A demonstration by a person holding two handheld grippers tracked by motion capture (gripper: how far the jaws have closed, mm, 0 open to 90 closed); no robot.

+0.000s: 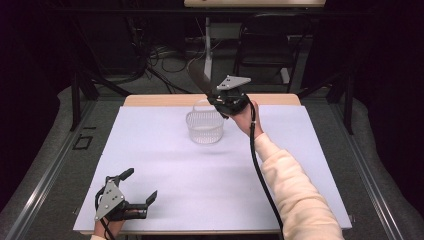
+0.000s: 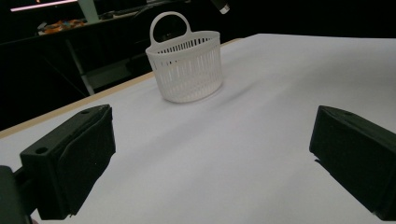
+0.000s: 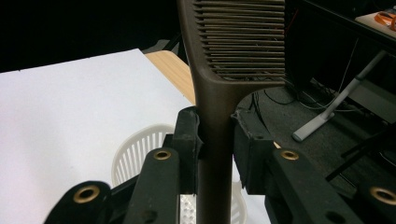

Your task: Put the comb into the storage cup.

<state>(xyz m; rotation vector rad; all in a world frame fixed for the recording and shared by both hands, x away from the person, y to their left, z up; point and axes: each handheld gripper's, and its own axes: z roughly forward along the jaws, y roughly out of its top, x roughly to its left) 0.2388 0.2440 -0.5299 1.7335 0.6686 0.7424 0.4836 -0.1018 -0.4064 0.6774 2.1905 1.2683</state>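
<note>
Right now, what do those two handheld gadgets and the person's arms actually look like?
Both are black two-jaw tools. The left gripper and right gripper each carry a grey three-cornered plate with small holes. A black cable trails along a cream sleeve. The right gripper view shows brass-coloured rivets on the jaw links.

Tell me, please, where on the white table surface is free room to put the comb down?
Free: the wide white patch between the basket and the left gripper, and the sheet's right side beside the sleeve. Crowded: around the basket, where the right gripper holds the comb.
</note>
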